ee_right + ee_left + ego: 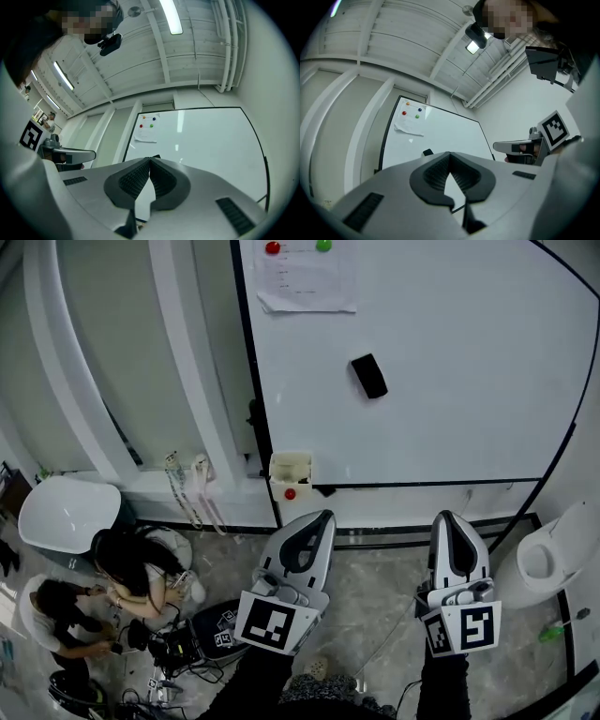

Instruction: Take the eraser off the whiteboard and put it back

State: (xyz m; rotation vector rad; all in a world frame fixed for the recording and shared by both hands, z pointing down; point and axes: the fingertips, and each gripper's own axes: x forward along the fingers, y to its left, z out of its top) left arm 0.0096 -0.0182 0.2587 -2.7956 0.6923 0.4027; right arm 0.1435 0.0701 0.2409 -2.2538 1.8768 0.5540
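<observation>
Peeking over the left gripper (449, 154), only part of the eraser (427, 152).

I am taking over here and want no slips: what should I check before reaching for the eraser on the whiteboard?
1. Eraser sits on the whiteboard, unobstructed: ok.
2. Paper sheet lies apart from the eraser: ok.
3. Right hand-held gripper empty: ok.
4. Its jaws apart for a grasp: not ok, they are together.
5. Left hand-held gripper empty, jaws together: ok.
6. Either hand-held gripper at the eraser: not ok, both are short of the board.
</observation>
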